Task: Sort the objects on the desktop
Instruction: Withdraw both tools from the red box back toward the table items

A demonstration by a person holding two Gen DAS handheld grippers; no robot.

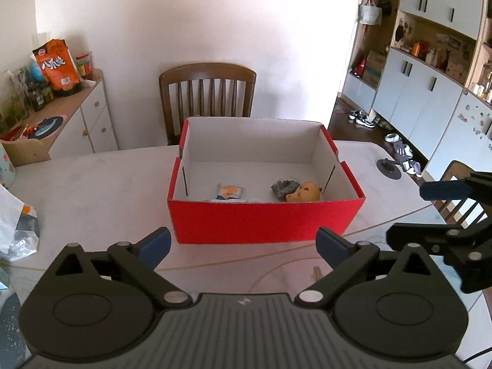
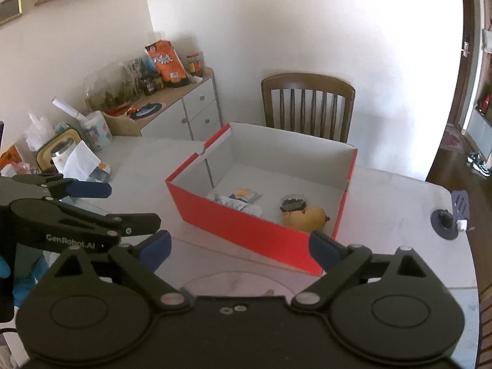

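Note:
A red cardboard box (image 1: 261, 221) with a white inside stands open on the pale table; it also shows in the right wrist view (image 2: 246, 227). In it lie a snack packet (image 1: 229, 191), a dark grey crumpled object (image 1: 284, 187) and a yellow animal toy (image 1: 304, 193). The right wrist view shows the packets (image 2: 243, 200), the dark object (image 2: 292, 203) and the toy (image 2: 306, 216). My left gripper (image 1: 243, 244) is open and empty, just in front of the box. My right gripper (image 2: 240, 246) is open and empty, near the box's front corner.
A wooden chair (image 1: 207, 92) stands behind the table. A side cabinet (image 1: 86, 113) with snack bags is at the left. Paper and bags (image 1: 12, 215) lie at the table's left edge. A round dark cable port (image 1: 389, 167) sits at the table's right.

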